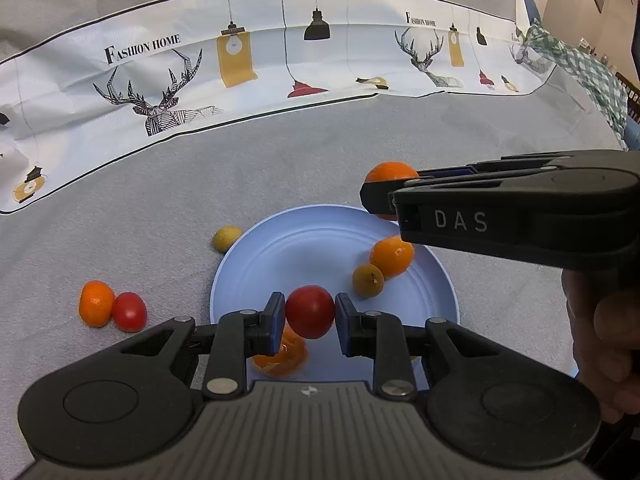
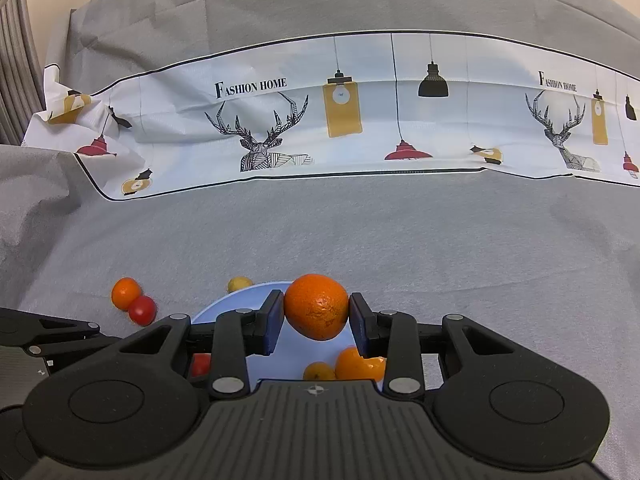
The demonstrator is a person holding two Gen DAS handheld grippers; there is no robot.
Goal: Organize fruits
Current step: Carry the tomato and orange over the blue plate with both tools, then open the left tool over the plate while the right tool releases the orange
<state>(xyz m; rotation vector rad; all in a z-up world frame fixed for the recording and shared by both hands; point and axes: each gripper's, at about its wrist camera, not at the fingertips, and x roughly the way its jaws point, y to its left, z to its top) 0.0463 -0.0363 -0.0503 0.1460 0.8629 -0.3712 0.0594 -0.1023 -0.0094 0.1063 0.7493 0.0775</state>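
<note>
Grey tablecloth (image 2: 400, 232), white printed runner (image 2: 360, 120) with deer, lamps and "FASHION HOME", green checked cloth (image 1: 576, 64) beyond.

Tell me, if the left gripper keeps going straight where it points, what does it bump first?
Probably the blue plate: the left gripper, holding a tomato, points down over it. Depth is unclear.

The plate (image 1: 280, 256) is pale blue. On the grey tablecloth (image 1: 160, 208) lie a red tomato (image 1: 129, 312), an orange mandarin (image 1: 96, 304) and a yellowish fruit (image 1: 226, 238). The white cloth strip (image 1: 280, 60) carries black line-drawn deer, mustard-yellow, red and black lamps, and black lettering.
</note>
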